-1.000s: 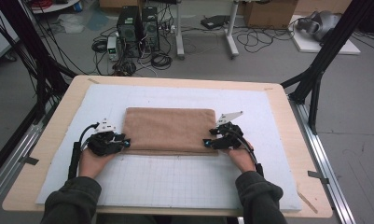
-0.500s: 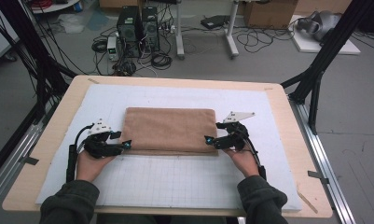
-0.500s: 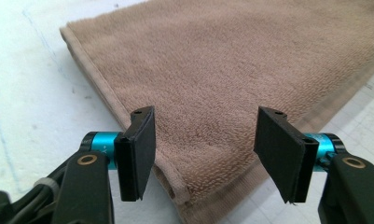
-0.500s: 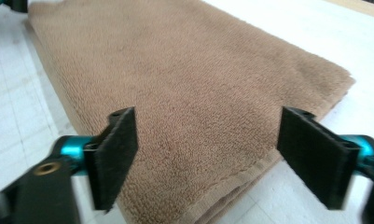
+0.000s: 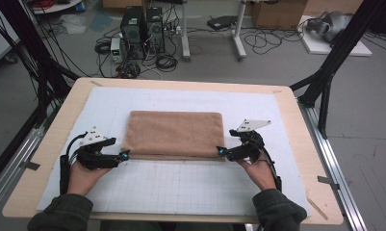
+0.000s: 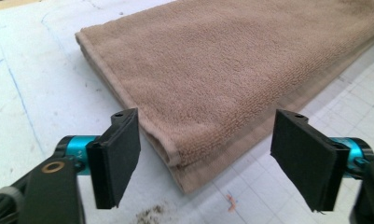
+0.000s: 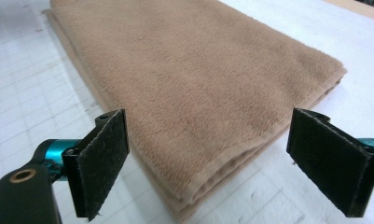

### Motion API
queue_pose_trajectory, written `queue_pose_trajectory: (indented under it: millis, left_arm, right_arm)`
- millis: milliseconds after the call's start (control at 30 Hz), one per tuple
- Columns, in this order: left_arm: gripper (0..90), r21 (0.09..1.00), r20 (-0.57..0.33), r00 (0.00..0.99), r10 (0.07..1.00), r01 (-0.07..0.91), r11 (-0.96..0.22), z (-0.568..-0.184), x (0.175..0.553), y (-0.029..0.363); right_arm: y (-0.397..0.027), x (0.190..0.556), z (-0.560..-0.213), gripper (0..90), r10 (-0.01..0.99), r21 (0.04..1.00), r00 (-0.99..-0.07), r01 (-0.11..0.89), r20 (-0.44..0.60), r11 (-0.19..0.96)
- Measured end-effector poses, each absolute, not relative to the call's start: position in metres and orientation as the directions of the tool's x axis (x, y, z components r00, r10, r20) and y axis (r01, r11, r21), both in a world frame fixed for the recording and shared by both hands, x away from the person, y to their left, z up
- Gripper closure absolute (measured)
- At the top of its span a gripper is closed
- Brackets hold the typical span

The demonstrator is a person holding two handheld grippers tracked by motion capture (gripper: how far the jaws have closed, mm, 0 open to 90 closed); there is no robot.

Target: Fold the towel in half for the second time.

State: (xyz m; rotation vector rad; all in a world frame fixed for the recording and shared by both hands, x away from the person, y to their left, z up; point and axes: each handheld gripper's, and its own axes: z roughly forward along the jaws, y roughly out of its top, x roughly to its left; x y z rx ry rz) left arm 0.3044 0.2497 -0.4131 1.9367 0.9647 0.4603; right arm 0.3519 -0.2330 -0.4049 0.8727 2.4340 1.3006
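The left tongs [image 5: 124, 155] and the right tongs [image 5: 220, 151] both stand released, one at each near corner of the folded brown towel [image 5: 173, 134]. Their jaws have just been opening, and we find no cloth between the pads. In the left gripper view, the near left corner of the towel [image 6: 231, 88] lies on the mat beyond the spread pads [image 6: 114, 156], untouched. In the right gripper view, the near right corner of the towel [image 7: 194, 88] likewise lies clear of the pads [image 7: 98, 161].

The towel rests flat in the middle of the surface [image 5: 296, 144], on the white gridded mat [image 5: 181, 185]. It is folded into a long rectangle of several layers, and its stacked edges show at both near corners.

We judge the step in hand to be the let-go after a fold: the cloth is laid down and both corners are freed. The layers look squarely aligned, with only a thin lower hem showing along the near edge.

If a further fold is intended, the next move calls for a fresh hold. One or both tongs would have to come in low against the mat and take every layer at a short end, since a pinch on the top ply alone would pull the stack apart.
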Motion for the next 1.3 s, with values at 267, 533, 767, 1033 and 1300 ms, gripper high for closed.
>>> queue_pose_trajectory:
  millis: [267, 533, 767, 1033, 1300]
  left_arm:
    - [20.4, 0.845, -0.054, 0.623, 0.781, 0.445, -0.296, -0.416, 0.294, 0.254]
    - [19.2, 0.849, -0.054, 0.622, 0.781, 0.440, -0.292, -0.415, 0.282, 0.257]
    - [16.6, 0.851, -0.045, 0.626, 0.779, 0.432, -0.298, -0.413, 0.269, 0.259]
    - [16.3, 0.857, -0.047, 0.625, 0.779, 0.426, -0.290, -0.411, 0.259, 0.261]
    - [15.9, 0.860, -0.046, 0.625, 0.779, 0.421, -0.287, -0.410, 0.248, 0.263]
  right_arm:
    - [-0.241, 0.339, -0.404, 12.1, 0.606, 0.820, -0.794, 0.380, 0.052, 0.428]
    - [-0.248, 0.327, -0.402, 12.1, 0.610, 0.826, -0.791, 0.374, 0.047, 0.421]
    - [-0.258, 0.314, -0.401, 12.1, 0.623, 0.835, -0.781, 0.376, 0.052, 0.401]
    - [-0.266, 0.301, -0.399, 12.0, 0.631, 0.836, -0.776, 0.359, 0.021, 0.414]
    - [-0.278, 0.287, -0.405, 12.0, 0.648, 0.840, -0.761, 0.365, 0.021, 0.402]
